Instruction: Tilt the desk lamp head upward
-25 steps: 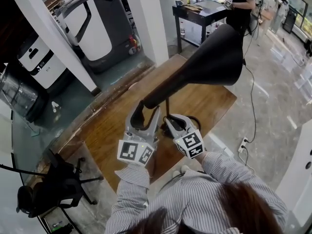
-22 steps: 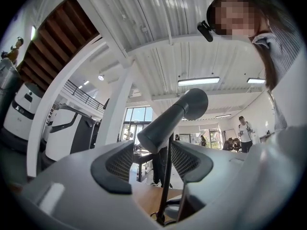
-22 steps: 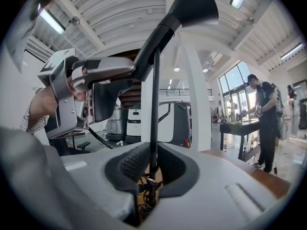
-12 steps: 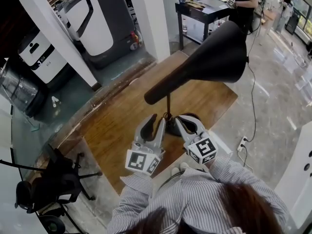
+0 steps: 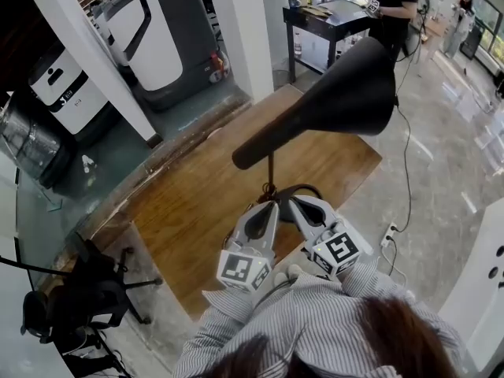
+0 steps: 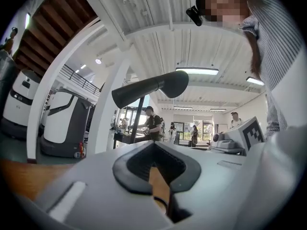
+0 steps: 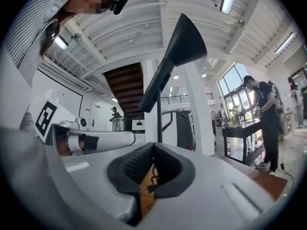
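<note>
With the desk lamp head (image 5: pixel 339 93) angled upward over the wooden table (image 5: pixel 181 211), the tilt is judged done; the left gripper (image 5: pixel 272 205), just closed empty, and the right gripper (image 5: pixel 290 203), pinched empty, need only be withdrawn.

No words, brand names or numbers can be read anywhere. The only signs are black-and-white square code patterns. One code pattern (image 5: pixel 242 268) is on the cube at the rear end of the left claw (image 5: pixel 270 208), nearest the person. Another is on the matching cube (image 5: pixel 340 252) behind the right claw (image 5: pixel 293 205). Far off to the left of the left claw, a white machine (image 5: pixel 67 93) carries a small dark label, too small to read.
</note>
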Demonstrator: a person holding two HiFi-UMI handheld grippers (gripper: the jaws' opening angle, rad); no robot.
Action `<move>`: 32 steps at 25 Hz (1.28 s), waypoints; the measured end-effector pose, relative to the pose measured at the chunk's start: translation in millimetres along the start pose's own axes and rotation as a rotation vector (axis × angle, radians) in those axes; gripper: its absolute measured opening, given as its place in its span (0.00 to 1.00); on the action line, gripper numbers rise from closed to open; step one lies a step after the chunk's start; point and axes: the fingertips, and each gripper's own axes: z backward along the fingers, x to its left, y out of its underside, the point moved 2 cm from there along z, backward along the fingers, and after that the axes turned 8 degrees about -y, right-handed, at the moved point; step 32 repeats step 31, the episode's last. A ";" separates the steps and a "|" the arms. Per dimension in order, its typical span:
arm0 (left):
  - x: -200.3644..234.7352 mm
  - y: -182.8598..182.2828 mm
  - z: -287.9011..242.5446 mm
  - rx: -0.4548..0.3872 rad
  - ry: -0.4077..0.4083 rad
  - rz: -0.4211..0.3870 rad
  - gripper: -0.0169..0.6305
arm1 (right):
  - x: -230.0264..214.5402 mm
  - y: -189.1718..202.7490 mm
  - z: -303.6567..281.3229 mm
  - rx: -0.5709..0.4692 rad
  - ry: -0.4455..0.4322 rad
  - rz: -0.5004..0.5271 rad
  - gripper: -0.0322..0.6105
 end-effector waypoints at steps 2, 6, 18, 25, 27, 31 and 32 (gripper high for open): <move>0.5 2.0 1.9 0.006 0.000 0.008 0.03 | 0.0 3.1 2.7 0.012 0.005 -0.005 0.05; 1.1 5.0 4.4 0.021 -0.011 0.019 0.03 | 4.2 3.0 2.7 0.033 -0.015 0.011 0.05; 1.5 12.6 2.5 0.057 -0.050 0.041 0.03 | 14.5 7.5 4.3 0.073 -0.069 0.021 0.05; -3.3 13.9 -0.3 0.061 -0.044 0.042 0.03 | 10.3 1.4 9.3 0.068 -0.074 0.040 0.05; -2.2 14.1 -1.7 0.062 -0.051 0.045 0.03 | 8.5 1.6 11.1 0.069 -0.075 0.039 0.05; -2.3 17.5 -5.4 0.079 -0.059 0.055 0.03 | 5.0 5.1 15.6 0.074 -0.072 0.028 0.05; -2.3 17.5 -5.4 0.079 -0.059 0.055 0.03 | 5.0 5.1 15.6 0.074 -0.072 0.028 0.05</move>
